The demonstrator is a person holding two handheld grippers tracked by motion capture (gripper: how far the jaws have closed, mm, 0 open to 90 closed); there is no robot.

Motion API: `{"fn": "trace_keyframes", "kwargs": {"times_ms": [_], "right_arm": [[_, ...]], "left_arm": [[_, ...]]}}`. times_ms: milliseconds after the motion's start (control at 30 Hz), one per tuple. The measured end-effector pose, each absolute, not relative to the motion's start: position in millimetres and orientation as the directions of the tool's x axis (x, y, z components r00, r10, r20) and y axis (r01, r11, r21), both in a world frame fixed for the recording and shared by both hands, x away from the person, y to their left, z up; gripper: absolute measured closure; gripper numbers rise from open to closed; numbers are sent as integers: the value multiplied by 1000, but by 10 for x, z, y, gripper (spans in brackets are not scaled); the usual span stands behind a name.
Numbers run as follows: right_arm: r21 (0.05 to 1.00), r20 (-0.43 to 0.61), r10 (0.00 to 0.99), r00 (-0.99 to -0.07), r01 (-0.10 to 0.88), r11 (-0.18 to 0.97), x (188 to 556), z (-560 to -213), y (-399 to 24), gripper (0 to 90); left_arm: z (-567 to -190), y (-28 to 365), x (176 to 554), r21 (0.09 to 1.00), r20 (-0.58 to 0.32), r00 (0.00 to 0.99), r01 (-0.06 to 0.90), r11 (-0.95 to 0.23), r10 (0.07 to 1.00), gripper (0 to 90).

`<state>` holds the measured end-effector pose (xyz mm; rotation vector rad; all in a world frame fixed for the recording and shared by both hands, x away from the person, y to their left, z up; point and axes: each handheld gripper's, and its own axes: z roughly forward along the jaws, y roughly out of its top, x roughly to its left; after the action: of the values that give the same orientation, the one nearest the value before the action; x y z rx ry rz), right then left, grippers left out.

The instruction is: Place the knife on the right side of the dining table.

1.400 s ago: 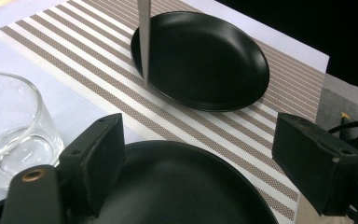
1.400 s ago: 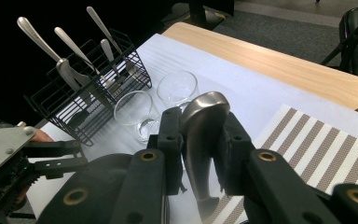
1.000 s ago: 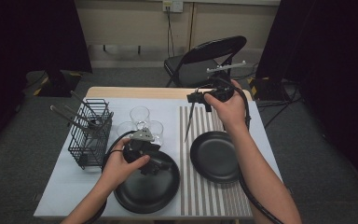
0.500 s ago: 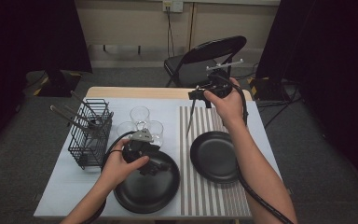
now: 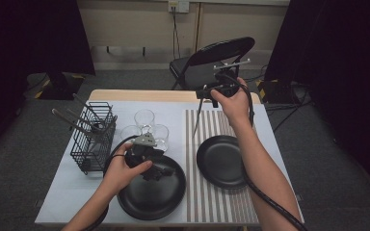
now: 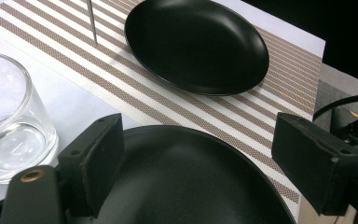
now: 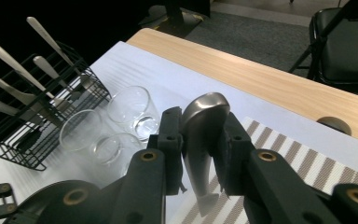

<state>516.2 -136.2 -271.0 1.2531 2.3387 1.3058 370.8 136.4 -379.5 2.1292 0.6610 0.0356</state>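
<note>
My right gripper [image 5: 208,91] is over the far edge of the striped placemat [image 5: 212,202], shut on the rounded handle of a steel cutlery piece [image 7: 205,109]. The piece hangs down, and its thin tip [image 6: 92,21] reaches the mat's stripes. My left gripper [image 5: 158,172] hovers low over the near black plate [image 5: 149,197], open, its pads [image 6: 98,158] wide apart above the plate's rim [image 6: 186,140]. Nothing sits between them. A second black plate [image 5: 221,161] lies on the placemat to the right.
Three clear glasses [image 5: 144,122] stand together left of the placemat, one of them [image 6: 9,126] right beside my left gripper. A black wire rack [image 5: 94,137] with several utensils stands at the table's left. A folding chair [image 5: 212,62] is behind the table.
My right hand has shifted slightly with the cutlery piece still hanging from its jaws. The left hand and both plates have stayed where they were.
</note>
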Motion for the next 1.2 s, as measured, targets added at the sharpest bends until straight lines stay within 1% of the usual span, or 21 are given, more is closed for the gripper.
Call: {"fn": "trace_keyframes", "kwargs": {"times_ms": [467, 1200], "right_arm": [[766, 215, 761, -612, 589, 257, 5332, -2819, -1386, 746], [764, 194, 782, -592, 591, 258, 5509, -2977, -1329, 746]], "left_arm": [[-3866, 1345, 3762, 756, -227, 855, 456, -469, 465, 171], [-3858, 1369, 3785, 755, -222, 856, 454, -474, 467, 171]]}}
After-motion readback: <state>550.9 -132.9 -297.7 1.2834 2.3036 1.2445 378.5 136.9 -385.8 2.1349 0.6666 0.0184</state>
